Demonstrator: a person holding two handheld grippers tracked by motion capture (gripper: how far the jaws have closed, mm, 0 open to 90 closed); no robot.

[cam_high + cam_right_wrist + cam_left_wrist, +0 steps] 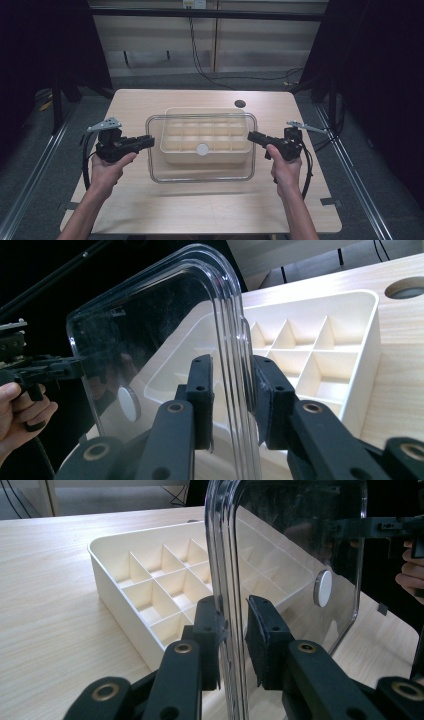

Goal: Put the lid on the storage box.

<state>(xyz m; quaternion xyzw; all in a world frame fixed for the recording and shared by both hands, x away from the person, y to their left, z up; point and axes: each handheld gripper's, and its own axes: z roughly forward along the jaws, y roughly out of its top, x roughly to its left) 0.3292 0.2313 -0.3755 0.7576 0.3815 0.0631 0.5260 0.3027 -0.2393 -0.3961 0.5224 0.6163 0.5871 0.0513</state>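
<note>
Left gripper [149,141]: jaws clamped on the left rim of the lid [200,172].
Lid: clear, with a white knob [202,149]; held level above the tray [172,152], over the table's [150,210] centre, overhanging the tray towards the near edge.
Tray: cream, divided into compartments, all empty as far as visible.
Right gripper [251,136]: jaws clamped on the lid's right rim.
Step, as judged: placing the lid.
Technique: move both hands together, keep the lid level, shift it towards the far edge until rims align, lower evenly, release both sides last.
</note>
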